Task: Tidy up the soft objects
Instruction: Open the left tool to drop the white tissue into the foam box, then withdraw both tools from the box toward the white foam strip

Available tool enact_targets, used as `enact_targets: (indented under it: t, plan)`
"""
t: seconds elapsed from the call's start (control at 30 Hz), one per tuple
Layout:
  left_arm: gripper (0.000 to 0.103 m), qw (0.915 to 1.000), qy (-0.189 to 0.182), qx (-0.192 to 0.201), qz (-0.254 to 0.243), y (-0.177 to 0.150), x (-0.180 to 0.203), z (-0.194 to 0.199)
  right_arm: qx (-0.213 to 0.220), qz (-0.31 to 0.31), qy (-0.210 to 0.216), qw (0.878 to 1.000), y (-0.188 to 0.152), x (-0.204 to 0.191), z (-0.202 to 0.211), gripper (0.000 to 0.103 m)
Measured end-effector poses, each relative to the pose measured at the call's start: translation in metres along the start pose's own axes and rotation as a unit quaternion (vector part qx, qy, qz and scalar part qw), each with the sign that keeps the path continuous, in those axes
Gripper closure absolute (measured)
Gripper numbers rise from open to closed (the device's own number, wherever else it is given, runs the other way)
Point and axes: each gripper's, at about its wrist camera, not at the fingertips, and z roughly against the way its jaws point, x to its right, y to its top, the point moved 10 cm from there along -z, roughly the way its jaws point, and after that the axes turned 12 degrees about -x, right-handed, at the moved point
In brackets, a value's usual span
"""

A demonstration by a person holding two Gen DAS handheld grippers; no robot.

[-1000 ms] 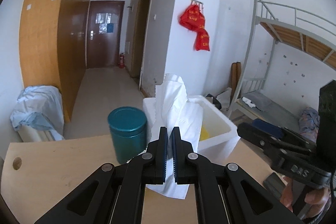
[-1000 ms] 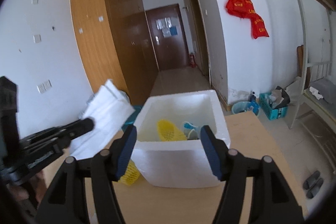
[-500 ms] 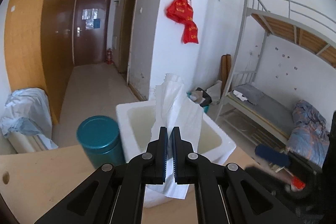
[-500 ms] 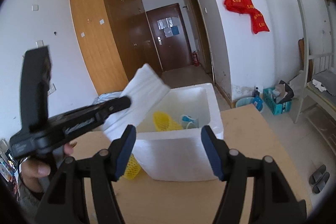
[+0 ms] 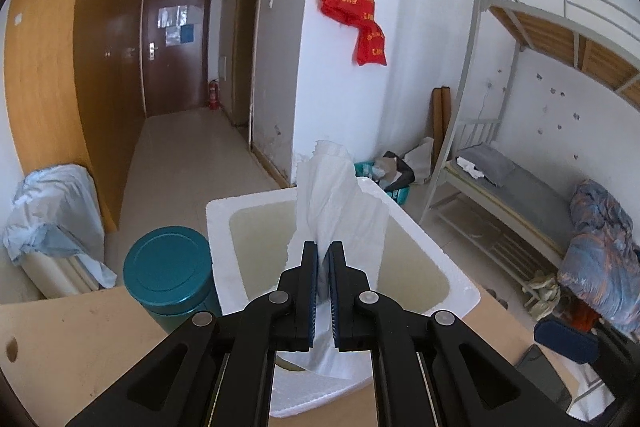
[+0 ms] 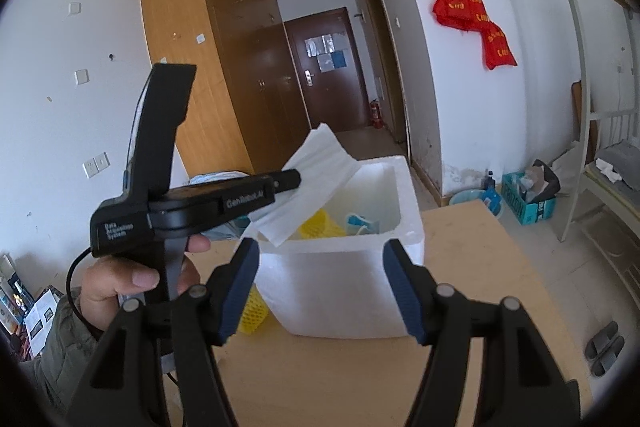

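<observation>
The left tongs [image 5: 324,291] clench a crumpled white tissue [image 5: 336,203] over the white foam box [image 5: 460,287]. The right tongs [image 6: 320,291] hang released, grasping nothing.

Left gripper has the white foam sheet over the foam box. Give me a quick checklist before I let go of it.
1. Grip: left gripper shut on the white foam sheet: ok.
2. Sheet above the foam box opening: ok.
3. Room inside, beside the yellow net and blue item: ok.
4. Right gripper open, empty, outside the box: ok.
5. Teal can clear of the drop: ok.
6. Sheet's lower end touching the contents: cannot tell.
</observation>
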Motion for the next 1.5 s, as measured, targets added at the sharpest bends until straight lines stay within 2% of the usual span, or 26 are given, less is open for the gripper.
enact_targets:
  t: [0.03,0.1,0.13,0.17,0.2,0.27,0.4,0.53,0.6,0.67,0.8,0.9,1.07,1.23,1.5]
  plan:
    - [0.092,1.0,0.003,0.002,-0.003,0.0,0.001,0.001,-0.001,0.001,0.001,1.0,0.0,-0.001,0.0,0.035]
    - [0.073,1.0,0.008,0.0,-0.005,0.0,0.002,0.001,-0.001,0.002,-0.001,1.0,0.0,-0.001,0.0,0.034]
    - [0.051,0.9999,0.009,0.002,-0.005,0.0,0.002,0.001,0.0,0.003,-0.001,1.0,0.0,-0.002,0.001,0.034]
    - [0.034,0.9998,0.017,0.011,-0.003,0.002,0.001,0.004,0.0,0.004,-0.001,1.0,0.0,-0.003,0.002,0.034]
    - [0.03,0.9995,0.024,0.023,-0.002,0.003,0.0,0.008,0.001,0.003,-0.001,1.0,-0.001,-0.003,0.003,0.034]
    - [0.028,0.9991,0.025,0.033,-0.004,0.004,-0.001,0.013,0.001,0.004,0.0,1.0,-0.001,-0.004,0.004,0.034]
    - [0.028,0.9995,0.013,0.028,0.001,0.003,-0.003,0.014,0.003,0.005,-0.001,1.0,-0.002,-0.003,0.007,0.034]
    - [0.026,0.9993,0.023,0.028,-0.002,0.002,-0.004,0.015,0.006,0.005,-0.004,1.0,0.001,-0.004,0.011,0.034]
    - [0.025,0.9991,0.014,0.04,-0.007,0.001,-0.002,0.021,0.007,0.006,-0.005,1.0,0.0,-0.004,0.013,0.034]
    - [0.023,0.9991,0.028,0.033,-0.004,-0.003,-0.005,0.024,0.008,0.008,-0.006,1.0,0.0,-0.005,0.015,0.034]
    - [0.022,0.9984,0.028,0.048,-0.007,-0.008,-0.005,0.041,0.01,0.008,-0.004,1.0,-0.001,-0.008,0.019,0.034]
    - [0.017,0.998,0.033,0.054,-0.006,-0.015,-0.009,0.054,0.009,0.011,0.0,1.0,-0.003,-0.013,0.02,0.034]
    - [0.011,0.9971,0.045,0.06,0.01,-0.033,-0.025,0.082,0.009,0.017,0.008,1.0,-0.006,-0.023,0.027,0.031]
    - [0.011,0.9939,0.073,0.075,0.037,-0.052,-0.052,0.114,-0.002,0.024,0.02,1.0,-0.013,-0.035,0.027,0.031]
    - [0.01,0.9917,0.085,0.067,0.07,-0.11,-0.084,0.156,-0.019,0.056,0.042,0.997,-0.03,-0.068,0.024,0.031]
